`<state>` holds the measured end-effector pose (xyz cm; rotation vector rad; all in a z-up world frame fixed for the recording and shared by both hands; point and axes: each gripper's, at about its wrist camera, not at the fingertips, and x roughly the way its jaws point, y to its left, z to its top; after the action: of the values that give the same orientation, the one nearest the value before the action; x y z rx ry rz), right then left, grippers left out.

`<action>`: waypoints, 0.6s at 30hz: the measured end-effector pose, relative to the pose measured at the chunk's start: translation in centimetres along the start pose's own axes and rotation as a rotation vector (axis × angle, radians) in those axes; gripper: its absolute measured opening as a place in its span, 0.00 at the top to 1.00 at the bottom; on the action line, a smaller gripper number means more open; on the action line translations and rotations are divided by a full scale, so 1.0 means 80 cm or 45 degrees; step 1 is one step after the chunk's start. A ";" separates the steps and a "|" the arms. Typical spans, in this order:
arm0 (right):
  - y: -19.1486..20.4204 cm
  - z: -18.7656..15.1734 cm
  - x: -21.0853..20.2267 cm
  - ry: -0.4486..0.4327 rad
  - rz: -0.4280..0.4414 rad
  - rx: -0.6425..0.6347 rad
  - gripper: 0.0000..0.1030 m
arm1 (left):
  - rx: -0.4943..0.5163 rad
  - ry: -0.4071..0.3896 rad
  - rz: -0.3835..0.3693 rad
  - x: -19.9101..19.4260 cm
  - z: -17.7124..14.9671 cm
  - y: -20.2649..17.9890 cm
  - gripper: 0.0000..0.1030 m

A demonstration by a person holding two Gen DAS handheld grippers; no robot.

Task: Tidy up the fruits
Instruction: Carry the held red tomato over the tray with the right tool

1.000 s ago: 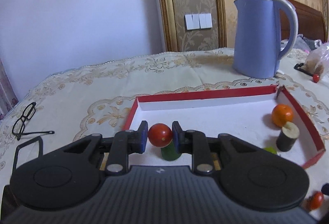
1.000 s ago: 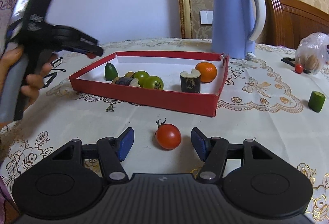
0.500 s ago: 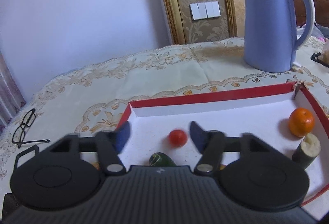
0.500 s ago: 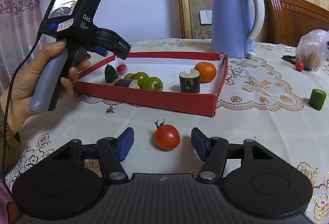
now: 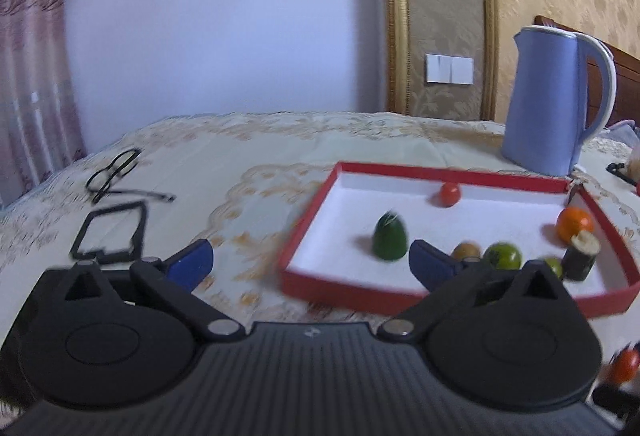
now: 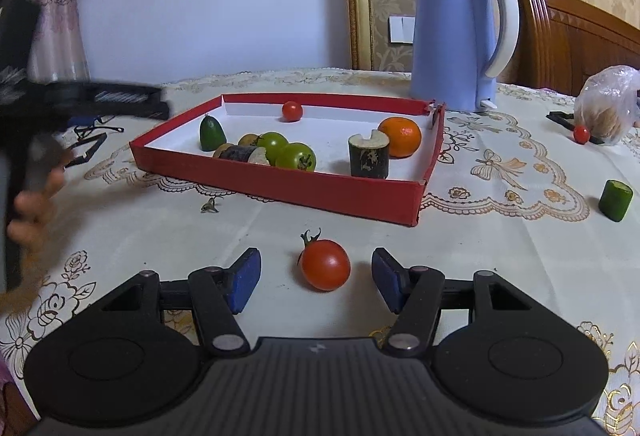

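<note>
Tray [image 6: 280, 185], red-walled with a white floor, sits on the patterned tablecloth [image 6: 480, 236] ahead of both my grippers. Inside it I count a small red tomato [image 6: 292, 111] near the far wall, a dark green pointed fruit [image 6: 212, 133] at the left, two green tomatoes [image 6: 288, 150] touching each other mid-tray, a brownish fruit [image 6: 248, 140] behind a dark cut cylinder [image 6: 244, 155] lying on its side, an upright notched cylinder [image 6: 369, 155], and an orange [image 6: 400, 136] just behind it by the right wall.

My left gripper [image 5: 308, 263] has its jaws opening wide, nothing between them; it hangs over the cloth at the tray's near-left corner, the view blurred. My right gripper [image 6: 316, 278] stands part-open astride a larger red tomato [image 6: 325, 264] with a green stem, which rests on the cloth in front of the tray; neither pad touches it.

Outside the tray: a green cut piece [image 6: 616, 200] at the right, a cherry tomato [image 6: 581, 134] beside a plastic bag [image 6: 608, 108], a blue kettle [image 6: 460, 40] behind, and spectacles [image 5: 116, 172] at the left.
</note>
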<state>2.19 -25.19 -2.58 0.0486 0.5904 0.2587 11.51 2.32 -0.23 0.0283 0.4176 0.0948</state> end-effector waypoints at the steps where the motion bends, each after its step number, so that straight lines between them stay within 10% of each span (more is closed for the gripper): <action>1: 0.001 0.000 0.001 0.003 -0.003 -0.005 0.41 | -0.005 -0.008 0.013 -0.002 -0.006 0.003 0.00; 18: 0.010 -0.002 0.003 0.002 -0.051 -0.054 0.75 | -0.085 0.011 0.013 0.004 -0.020 0.020 0.00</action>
<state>2.10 -24.38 -2.73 -0.0042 0.5867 0.2327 11.01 3.98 -1.70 -0.0359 0.4226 0.1189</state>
